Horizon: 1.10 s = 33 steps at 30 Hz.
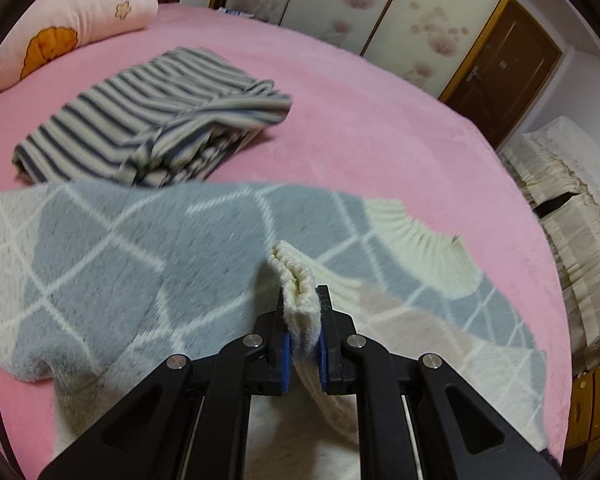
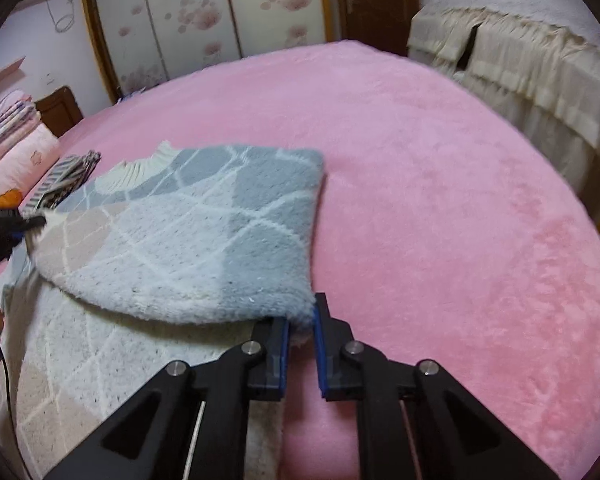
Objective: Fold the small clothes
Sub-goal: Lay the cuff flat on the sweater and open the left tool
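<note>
A fuzzy sweater (image 1: 140,256) with grey, beige and cream diamonds lies on the pink bed (image 1: 380,132). My left gripper (image 1: 300,300) is shut on its cream ribbed edge (image 1: 296,280) and holds it up. My right gripper (image 2: 300,312) is shut on a corner of the same sweater (image 2: 188,240), lifting a flap folded over the part lying flat. The left gripper (image 2: 32,222) also shows at the left edge of the right wrist view, clamping the opposite corner.
A folded grey and cream striped garment (image 1: 152,116) lies on the bed beyond the sweater. A pink pillow (image 1: 72,28) is at the far left. Wardrobe doors (image 1: 360,4) and a cream covered piece of furniture (image 2: 520,72) stand past the bed's edge.
</note>
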Each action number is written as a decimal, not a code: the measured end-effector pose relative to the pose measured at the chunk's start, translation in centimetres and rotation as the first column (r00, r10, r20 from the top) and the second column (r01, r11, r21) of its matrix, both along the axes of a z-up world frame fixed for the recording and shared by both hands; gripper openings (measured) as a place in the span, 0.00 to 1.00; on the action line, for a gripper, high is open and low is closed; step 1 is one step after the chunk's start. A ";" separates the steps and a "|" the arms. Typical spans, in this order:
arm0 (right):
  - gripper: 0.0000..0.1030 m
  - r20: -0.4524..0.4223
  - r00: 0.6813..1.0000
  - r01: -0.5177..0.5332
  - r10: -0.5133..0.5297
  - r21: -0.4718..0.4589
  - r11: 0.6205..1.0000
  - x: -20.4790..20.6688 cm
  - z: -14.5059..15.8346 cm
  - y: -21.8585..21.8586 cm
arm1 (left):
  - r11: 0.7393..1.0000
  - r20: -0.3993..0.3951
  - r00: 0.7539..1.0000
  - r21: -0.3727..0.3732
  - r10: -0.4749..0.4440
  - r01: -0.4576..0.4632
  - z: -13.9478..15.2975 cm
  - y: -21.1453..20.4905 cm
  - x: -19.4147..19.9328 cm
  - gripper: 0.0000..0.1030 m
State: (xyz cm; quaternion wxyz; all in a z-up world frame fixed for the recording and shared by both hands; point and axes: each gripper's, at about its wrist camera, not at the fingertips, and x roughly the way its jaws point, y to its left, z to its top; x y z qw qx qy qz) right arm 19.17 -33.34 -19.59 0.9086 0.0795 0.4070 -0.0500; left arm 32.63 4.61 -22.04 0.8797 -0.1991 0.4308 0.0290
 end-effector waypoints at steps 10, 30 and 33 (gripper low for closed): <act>0.09 -0.062 0.997 0.045 -0.044 0.015 0.999 0.5 -2.0 -0.4 | 0.999 -0.038 0.998 0.033 -0.041 0.042 -2.6 0.1 -1.0 0.13; 0.26 -0.070 0.997 0.020 -0.020 0.006 1.000 -3.1 3.1 0.3 | 0.994 -0.098 0.994 0.090 -0.045 0.054 4.2 0.1 -6.5 0.62; 0.26 -0.040 0.999 0.009 -0.009 0.010 1.000 -4.5 4.9 0.5 | 0.988 -0.089 0.992 0.121 -0.087 0.098 6.5 -0.8 -8.7 0.66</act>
